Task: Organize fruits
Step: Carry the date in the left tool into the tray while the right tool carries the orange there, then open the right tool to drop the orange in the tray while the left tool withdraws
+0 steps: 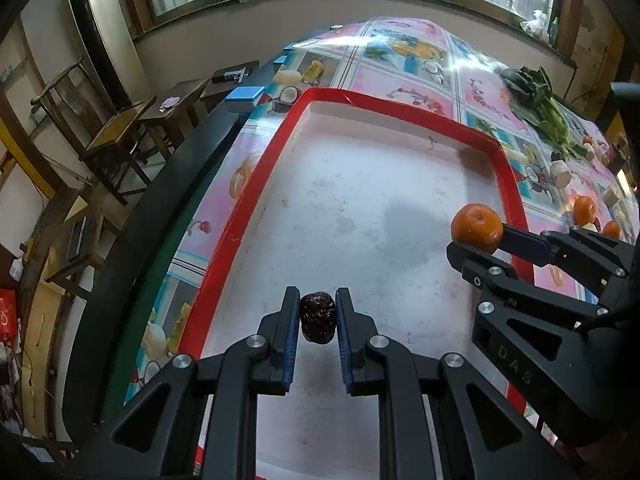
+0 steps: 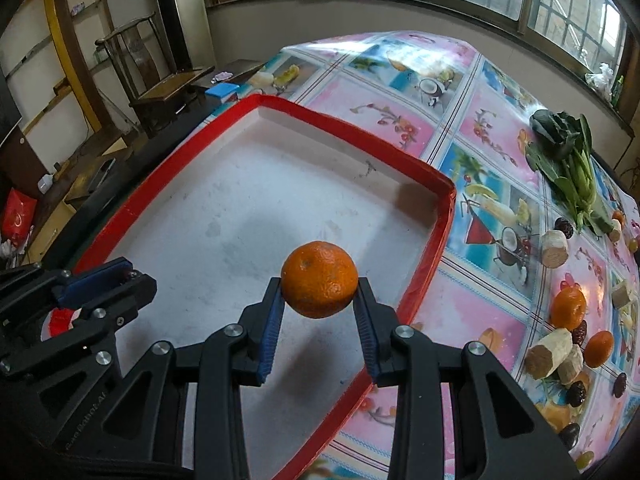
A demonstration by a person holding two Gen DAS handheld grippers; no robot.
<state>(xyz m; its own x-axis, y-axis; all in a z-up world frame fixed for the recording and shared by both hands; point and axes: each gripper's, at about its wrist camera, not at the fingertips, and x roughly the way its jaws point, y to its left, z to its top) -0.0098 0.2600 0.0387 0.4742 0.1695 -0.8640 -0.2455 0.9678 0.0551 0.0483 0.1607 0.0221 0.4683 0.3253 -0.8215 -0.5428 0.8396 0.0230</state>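
Hanging clear above the white floor of the red-rimmed tray (image 1: 508, 184), two fruits are carried at once, and the coming move is judged to turn on the drop straight down from each set of jaws to that bare floor. A dark, wrinkled dried date (image 1: 317, 316) is clamped between the blue pads of the left gripper (image 1: 317, 322), its long axis running along the fingers, over the near part of the tray by the left rim. A mandarin (image 2: 319, 279) is gripped across its width by the right gripper (image 2: 320, 300), the jaws closed on it at a wider spread, and it is held over the tray's right half, just inside the right rim. Neither fruit is seen touching the tray, and nothing else is seen lying in the tray, so no obstacle is found beneath either fruit; only the raised red wall stands close to the mandarin's side. The two grippers are held side by side, near one another but apart. Outside the tray, to the right on the fruit-printed tablecloth (image 2: 400, 128), more mandarins (image 2: 568, 307), dark dates (image 2: 564, 227) and pale cut root pieces (image 2: 554, 249) are scattered, with a bunch of leafy greens (image 2: 568, 160) farther back. These remaining fruits are judged nearer to the right hand. A blue box (image 1: 245, 98) rests at the table's far left edge, beyond the tray.
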